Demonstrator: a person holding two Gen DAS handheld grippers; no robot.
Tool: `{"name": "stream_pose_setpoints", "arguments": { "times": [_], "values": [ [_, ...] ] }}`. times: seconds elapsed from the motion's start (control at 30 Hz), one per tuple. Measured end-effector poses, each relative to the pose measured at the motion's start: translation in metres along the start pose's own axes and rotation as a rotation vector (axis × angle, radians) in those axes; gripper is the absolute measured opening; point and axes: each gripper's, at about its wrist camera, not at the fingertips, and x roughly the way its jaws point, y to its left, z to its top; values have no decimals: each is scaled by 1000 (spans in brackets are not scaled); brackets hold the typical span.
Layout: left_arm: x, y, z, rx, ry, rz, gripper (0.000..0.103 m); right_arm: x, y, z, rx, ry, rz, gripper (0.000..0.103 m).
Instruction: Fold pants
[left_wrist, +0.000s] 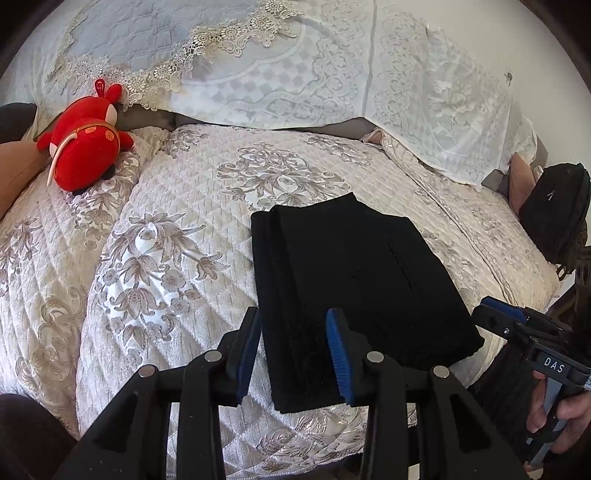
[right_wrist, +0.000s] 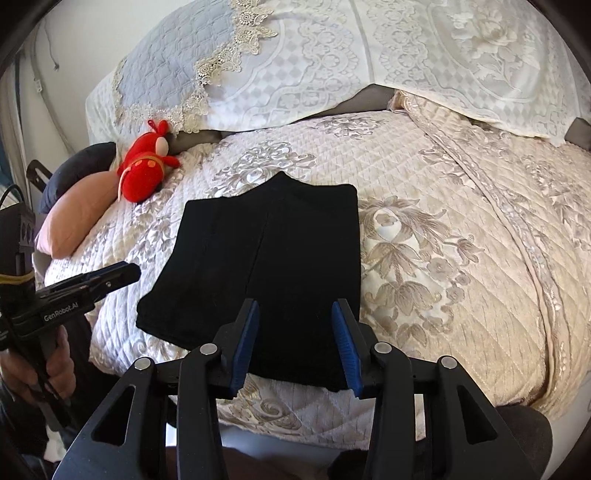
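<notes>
Black pants (left_wrist: 354, 288) lie folded in a flat rectangle on quilted floral bedspread (left_wrist: 166, 258), near its front edge. Left gripper (left_wrist: 297, 354): jaws apart, holding nothing, above the near hem. Right gripper (right_wrist: 299, 343): jaws likewise apart, empty, over the pants' near edge.

The bed (left_wrist: 177, 295) is covered by a quilted cream bedspread with grey-beige flower patterns. Folded black pants (left_wrist: 354, 280) lie flat on it near the front edge, in a compact rectangle. A red plush toy (left_wrist: 83, 144) lies on the bedspread well apart from the pants, toward the head of the bed, touching a pink cushion (right_wrist: 77, 218) at the bed's side. White lace-covered pillows (left_wrist: 332, 74) rest along the head of the bed, with a grey-blue quilted cover (left_wrist: 136, 40) edged in lace beside them.
</notes>
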Motion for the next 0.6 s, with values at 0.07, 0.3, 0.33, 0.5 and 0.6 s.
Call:
{"name": "stream_pose_setpoints", "arguments": {
  "times": [0.07,0.3,0.33,0.5,0.6],
  "values": [
    [2,-1,2,8,-1,4,40,4,-3,3,9,3,8,44],
    [19,5,9,-12,25,-9,40,19,-17,12,37,21,12,44],
    [21,8,10,-23,32,-19,40,21,-19,12,39,23,11,44],
    [34,19,13,-69,53,-79,47,31,-32,17,62,40,22,44],
    [42,24,14,-95,73,-88,48,38,-39,19,78,52,25,44]
  ]
}}
